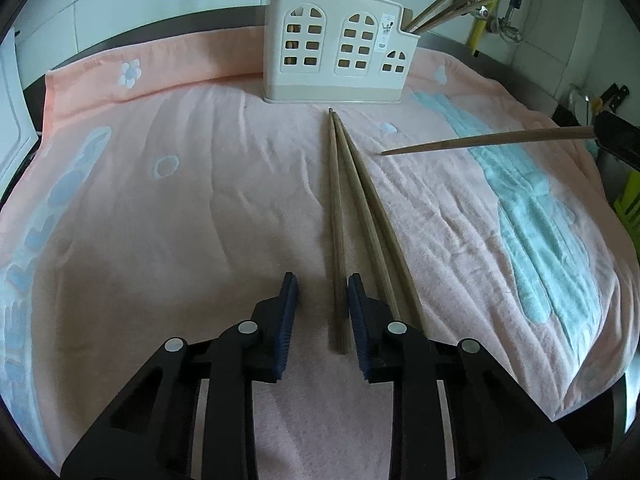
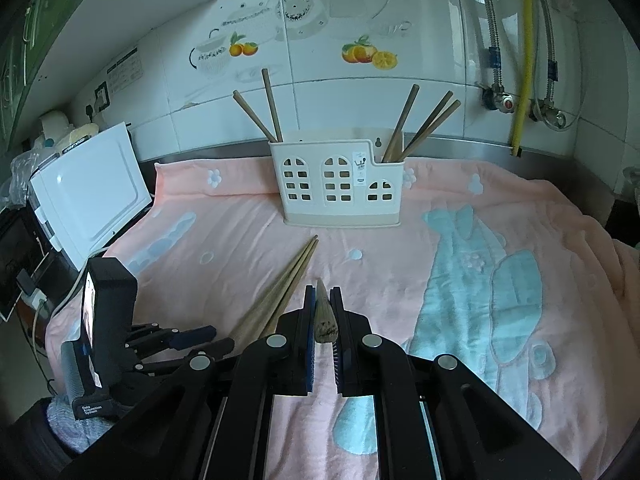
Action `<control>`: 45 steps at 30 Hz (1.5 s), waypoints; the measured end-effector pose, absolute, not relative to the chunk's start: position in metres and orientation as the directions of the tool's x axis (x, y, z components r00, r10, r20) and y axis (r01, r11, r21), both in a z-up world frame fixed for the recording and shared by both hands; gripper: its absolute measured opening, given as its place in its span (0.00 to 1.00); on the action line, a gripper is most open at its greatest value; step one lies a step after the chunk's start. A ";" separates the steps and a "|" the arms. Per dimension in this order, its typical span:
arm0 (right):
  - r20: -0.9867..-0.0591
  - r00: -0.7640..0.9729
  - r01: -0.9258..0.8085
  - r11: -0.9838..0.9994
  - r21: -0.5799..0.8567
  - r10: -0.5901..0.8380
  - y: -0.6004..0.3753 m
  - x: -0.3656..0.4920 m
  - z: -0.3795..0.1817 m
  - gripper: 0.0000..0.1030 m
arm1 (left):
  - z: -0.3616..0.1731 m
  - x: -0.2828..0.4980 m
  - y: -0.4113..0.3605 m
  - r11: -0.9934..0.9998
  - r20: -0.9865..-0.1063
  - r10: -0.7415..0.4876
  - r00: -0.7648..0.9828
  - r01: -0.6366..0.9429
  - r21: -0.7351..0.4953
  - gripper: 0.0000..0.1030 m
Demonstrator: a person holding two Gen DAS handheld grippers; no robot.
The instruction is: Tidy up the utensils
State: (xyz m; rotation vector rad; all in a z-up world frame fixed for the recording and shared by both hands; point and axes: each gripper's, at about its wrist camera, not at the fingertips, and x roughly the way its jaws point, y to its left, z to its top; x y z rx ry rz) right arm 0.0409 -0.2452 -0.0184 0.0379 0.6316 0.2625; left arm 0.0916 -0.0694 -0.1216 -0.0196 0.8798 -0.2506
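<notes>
Left wrist view shows a big pink towel (image 1: 200, 220) spread over the whole counter, with blue shapes on it. At the back of the towel stands a white holder (image 1: 338, 50) that looks like a little house, and some chopsticks already stick out of its two ends. Three loose chopsticks (image 1: 352, 200) lie flat on the towel in front of the holder, side by side, tips close together near it. The left gripper (image 1: 322, 312) sits low with its jaws apart, and the fat end of one stick lies between them, not squeezed yet. The right gripper (image 2: 322, 320) is closed tight on one chopstick (image 2: 323, 316), which points forward toward the holder and is up off the towel. These sticks look light, thin and stiff, and smooth wood may slip or roll. I think the best place to hold one is near the fat end, so the thin tip can drop into the holder.
</notes>
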 end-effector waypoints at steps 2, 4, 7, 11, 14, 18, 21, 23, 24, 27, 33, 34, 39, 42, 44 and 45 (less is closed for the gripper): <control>-0.574 0.779 -0.226 0.967 0.118 0.252 -0.248 0.039 -0.017 0.07 | -0.121 0.092 -0.066 0.969 -0.758 -0.236 0.608 0.210 -0.133 0.25; -0.570 0.782 -0.222 0.967 0.123 0.252 -0.250 0.038 -0.017 0.07 | -0.121 0.092 -0.064 0.966 -0.756 -0.248 0.606 0.213 -0.146 0.25; -0.565 0.786 -0.214 0.968 0.133 0.251 -0.253 0.036 -0.016 0.07 | -0.122 0.092 -0.060 0.961 -0.752 -0.272 0.600 0.216 -0.175 0.25; -0.559 0.790 -0.207 0.968 0.141 0.251 -0.255 0.035 -0.016 0.07 | -0.123 0.093 -0.056 0.954 -0.747 -0.298 0.595 0.219 -0.207 0.25; -0.558 0.791 -0.209 0.968 0.139 0.251 -0.255 0.036 -0.016 0.07 | -0.124 0.092 -0.057 0.952 -0.745 -0.303 0.594 0.228 -0.205 0.25; -0.559 0.790 -0.215 0.967 0.136 0.254 -0.252 0.038 -0.016 0.07 | -0.122 0.092 -0.056 0.949 -0.743 -0.312 0.592 0.230 -0.215 0.25; -0.557 0.789 -0.216 0.966 0.140 0.257 -0.252 0.040 -0.016 0.07 | -0.120 0.094 -0.057 0.948 -0.741 -0.315 0.593 0.234 -0.216 0.26; -0.555 0.790 -0.217 0.966 0.143 0.260 -0.253 0.041 -0.016 0.07 | -0.119 0.097 -0.060 0.949 -0.743 -0.312 0.592 0.237 -0.209 0.26; -0.554 0.790 -0.218 0.965 0.144 0.261 -0.253 0.041 -0.016 0.07 | -0.119 0.099 -0.062 0.949 -0.744 -0.310 0.592 0.238 -0.206 0.26; -0.554 0.791 -0.216 0.966 0.145 0.260 -0.253 0.041 -0.015 0.07 | -0.119 0.104 -0.068 0.950 -0.747 -0.306 0.590 0.246 -0.194 0.26; -0.547 0.794 -0.219 0.965 0.146 0.264 -0.252 0.044 -0.011 0.07 | -0.122 0.115 -0.086 0.958 -0.769 -0.255 0.586 0.261 -0.118 0.18; -0.546 0.795 -0.220 0.964 0.146 0.264 -0.252 0.045 -0.011 0.07 | -0.122 0.116 -0.086 0.958 -0.769 -0.253 0.587 0.264 -0.114 0.13; -0.542 0.797 -0.224 0.964 0.142 0.265 -0.252 0.046 -0.008 0.07 | -0.123 0.119 -0.080 0.953 -0.770 -0.274 0.576 0.272 -0.135 0.07; -0.543 0.796 -0.226 0.964 0.142 0.267 -0.253 0.048 -0.008 0.07 | -0.123 0.120 -0.080 0.952 -0.770 -0.276 0.575 0.275 -0.136 0.06; -0.543 0.796 -0.227 0.964 0.142 0.267 -0.253 0.049 -0.007 0.07 | -0.121 0.120 -0.079 0.955 -0.766 -0.267 0.584 0.268 -0.129 0.06; -0.542 0.797 -0.228 0.963 0.141 0.268 -0.253 0.049 -0.007 0.07 | -0.117 0.119 -0.076 0.955 -0.759 -0.270 0.592 0.263 -0.134 0.06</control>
